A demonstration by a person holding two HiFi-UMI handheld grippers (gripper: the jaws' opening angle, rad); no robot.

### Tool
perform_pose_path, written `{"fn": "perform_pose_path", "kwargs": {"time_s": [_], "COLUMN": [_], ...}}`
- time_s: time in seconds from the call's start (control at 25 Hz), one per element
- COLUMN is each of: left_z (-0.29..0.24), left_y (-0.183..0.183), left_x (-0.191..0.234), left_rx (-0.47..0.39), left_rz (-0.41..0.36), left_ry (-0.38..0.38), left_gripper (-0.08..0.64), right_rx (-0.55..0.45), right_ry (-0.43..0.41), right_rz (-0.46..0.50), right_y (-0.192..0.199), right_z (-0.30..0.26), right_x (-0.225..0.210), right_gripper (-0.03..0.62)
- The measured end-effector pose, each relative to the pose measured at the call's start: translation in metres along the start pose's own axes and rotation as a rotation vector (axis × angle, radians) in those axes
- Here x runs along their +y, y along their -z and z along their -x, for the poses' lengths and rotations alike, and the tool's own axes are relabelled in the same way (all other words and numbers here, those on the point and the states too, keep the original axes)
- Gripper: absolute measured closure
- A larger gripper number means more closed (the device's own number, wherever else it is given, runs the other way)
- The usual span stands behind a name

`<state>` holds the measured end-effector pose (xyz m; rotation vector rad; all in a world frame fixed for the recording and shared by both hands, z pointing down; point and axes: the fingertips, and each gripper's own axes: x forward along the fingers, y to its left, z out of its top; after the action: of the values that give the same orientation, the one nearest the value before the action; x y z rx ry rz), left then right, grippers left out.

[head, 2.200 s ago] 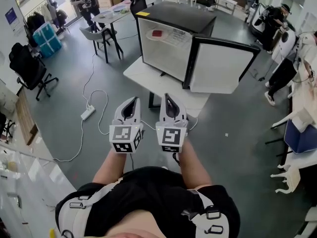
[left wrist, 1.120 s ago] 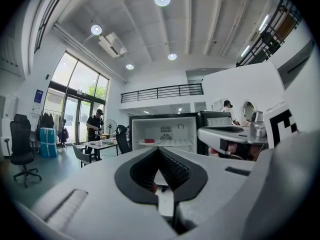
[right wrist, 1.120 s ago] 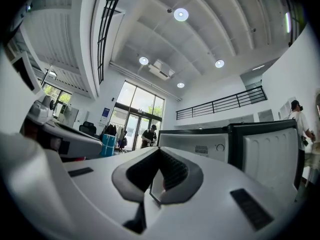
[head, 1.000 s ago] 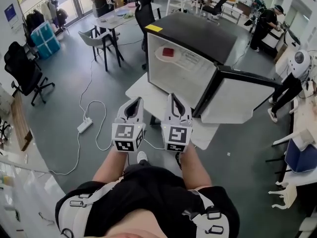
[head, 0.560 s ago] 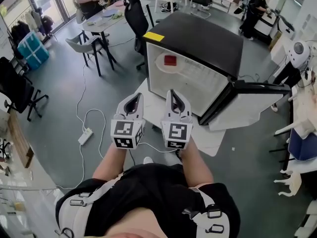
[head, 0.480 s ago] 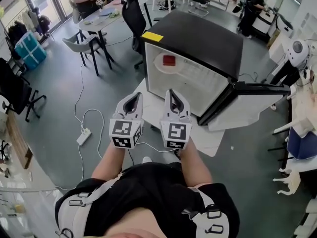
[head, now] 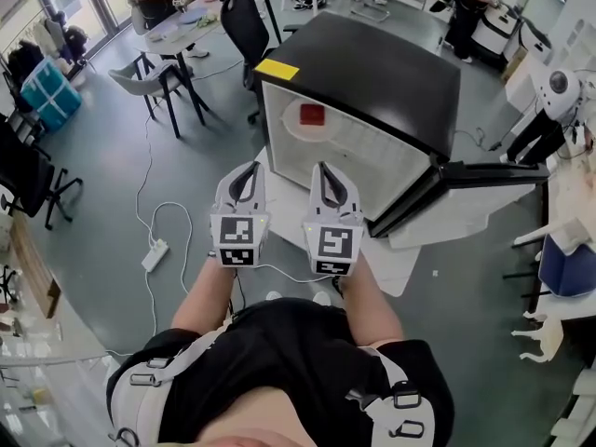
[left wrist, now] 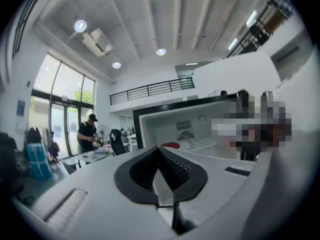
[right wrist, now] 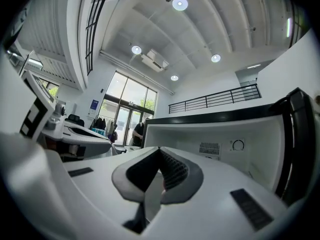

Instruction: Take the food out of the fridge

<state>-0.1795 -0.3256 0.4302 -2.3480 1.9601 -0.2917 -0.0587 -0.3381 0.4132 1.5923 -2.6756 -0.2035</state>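
A black mini fridge [head: 391, 73] stands with its door [head: 489, 173] swung open to the right. Inside it, a red piece of food [head: 312, 115] lies on a white plate [head: 296, 127] at the upper left of the white interior. My left gripper [head: 249, 167] and right gripper [head: 323, 166] are side by side in front of the opening, both short of it, both shut and empty. In the left gripper view the shut left gripper [left wrist: 160, 148] points at the fridge, with the red food [left wrist: 170, 145] just above its tips. The right gripper [right wrist: 160, 149] faces the white interior [right wrist: 235, 139].
The fridge rests on a low white table [head: 402, 259]. A power strip [head: 155, 254] and white cables lie on the grey floor at the left. Chairs [head: 149, 77], desks and people stand further back; a blue bin [head: 563, 264] is at the right.
The fridge has come nearer and larger in the head view as both grippers moved toward it together. Both have stayed shut and empty.
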Motion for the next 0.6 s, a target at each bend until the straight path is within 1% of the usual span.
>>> {"fn": "perform_pose_path", "kwargs": {"time_s": [0.04,0.08,0.24,0.28,0.36,0.4,0.52,0.6], "left_z": [-0.005,-0.011,-0.037,-0.043,-0.054,-0.06,-0.074,-0.084], "left_y": [0.0,0.001,0.009,0.012,0.022,0.028,0.046,0.054], "left_x": [0.0,-0.003,-0.021,-0.025,-0.034,-0.038,-0.049,-0.054], "left_rx": [0.001,0.001,0.034,0.051,0.093,0.115,0.172,0.195], "left_rz": [-0.059,-0.113,-0.258,-0.31,-0.432,-0.494,-0.666,-0.769], "left_ry": [-0.024,-0.024,0.076,0.1,0.137,0.15,0.19,0.205], "left_gripper": [0.561,0.561,0.557,0.535,0.462,0.44,0.411,0.4], "right_rx": [0.004,0.011,0.033,0.035,0.038,0.039,0.043,0.046], "right_ry": [-0.001,-0.004,-0.009,-0.004,0.006,0.011,0.028,0.043], "right_rz": [0.004,0.004,-0.019,-0.02,-0.018,-0.019,-0.02,-0.012], "right_y": [0.002,0.005,0.013,0.015,0.017,0.018,0.021,0.022], "right_z": [0.0,-0.001,0.0,0.001,0.003,0.004,0.009,0.013], "right_x": [-0.003,-0.006,-0.017,-0.021,-0.028,-0.032,-0.043,-0.049], "right_gripper": [0.584,0.584,0.584,0.584,0.584,0.584,0.584,0.584]}}
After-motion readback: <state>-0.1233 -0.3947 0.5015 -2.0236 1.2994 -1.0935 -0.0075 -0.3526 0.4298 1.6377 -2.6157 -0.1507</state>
